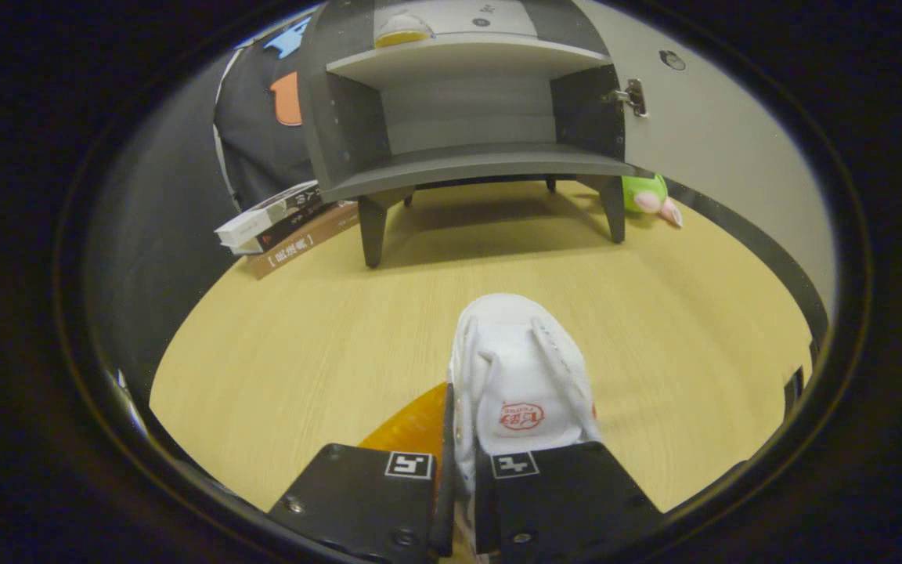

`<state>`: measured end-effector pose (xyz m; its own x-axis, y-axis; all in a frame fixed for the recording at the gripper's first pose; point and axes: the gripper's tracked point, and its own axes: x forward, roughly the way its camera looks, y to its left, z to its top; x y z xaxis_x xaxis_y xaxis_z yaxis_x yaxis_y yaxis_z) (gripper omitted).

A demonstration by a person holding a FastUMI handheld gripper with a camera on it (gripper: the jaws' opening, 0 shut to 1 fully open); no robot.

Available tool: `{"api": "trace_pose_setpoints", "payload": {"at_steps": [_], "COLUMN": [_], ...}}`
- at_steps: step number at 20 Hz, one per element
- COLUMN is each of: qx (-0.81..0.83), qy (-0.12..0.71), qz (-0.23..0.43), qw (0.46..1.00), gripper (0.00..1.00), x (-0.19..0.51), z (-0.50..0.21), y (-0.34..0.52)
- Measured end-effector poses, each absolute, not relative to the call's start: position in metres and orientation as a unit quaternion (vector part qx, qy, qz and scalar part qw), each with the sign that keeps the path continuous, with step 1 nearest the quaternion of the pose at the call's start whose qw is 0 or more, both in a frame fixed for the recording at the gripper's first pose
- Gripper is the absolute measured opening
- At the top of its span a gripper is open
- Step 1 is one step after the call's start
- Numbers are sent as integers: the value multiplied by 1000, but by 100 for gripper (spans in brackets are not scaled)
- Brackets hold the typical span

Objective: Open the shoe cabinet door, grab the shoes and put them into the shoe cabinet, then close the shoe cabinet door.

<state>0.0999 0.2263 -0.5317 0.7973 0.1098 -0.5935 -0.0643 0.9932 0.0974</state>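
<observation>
A white canvas shoe (517,376) with a red mark on its tongue hangs between my fingers, toe pointing ahead, over the wooden tabletop (326,345). My gripper (459,478) is shut on the shoe's side wall. Beyond the shoe stands the grey shoe cabinet (467,160) on short dark legs. Its door (725,149) is swung open to the right on a metal hinge (629,96). The lower shelf and the upper shelf (467,55) are both bare. An orange-yellow sole edge (416,427) shows just left of the shoe, by the left finger.
A stack of books (286,223) lies left of the cabinet's front leg. A green plush toy (651,197) sits behind the right leg, under the open door. A yellowish object (402,30) rests on the cabinet top.
</observation>
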Motion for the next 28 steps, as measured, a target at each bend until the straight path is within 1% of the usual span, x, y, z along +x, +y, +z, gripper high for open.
{"api": "trace_pose_setpoints", "payload": {"at_steps": [3,6,10,15,21,24,28], "qx": [28,13,21,14,-17,-29,-37], "qy": [311,279,235,159,70,49,41], "qz": [46,43,37,42,46,47,50], "qw": [949,959,971,986,996,997,997], "gripper": [12,12,12,12,12,12,12], "x": [98,92,87,98,136,165,209], "z": [-505,-459,-379,-256,-138,-101,-73], "y": [222,214,200,189,175,171,172]}}
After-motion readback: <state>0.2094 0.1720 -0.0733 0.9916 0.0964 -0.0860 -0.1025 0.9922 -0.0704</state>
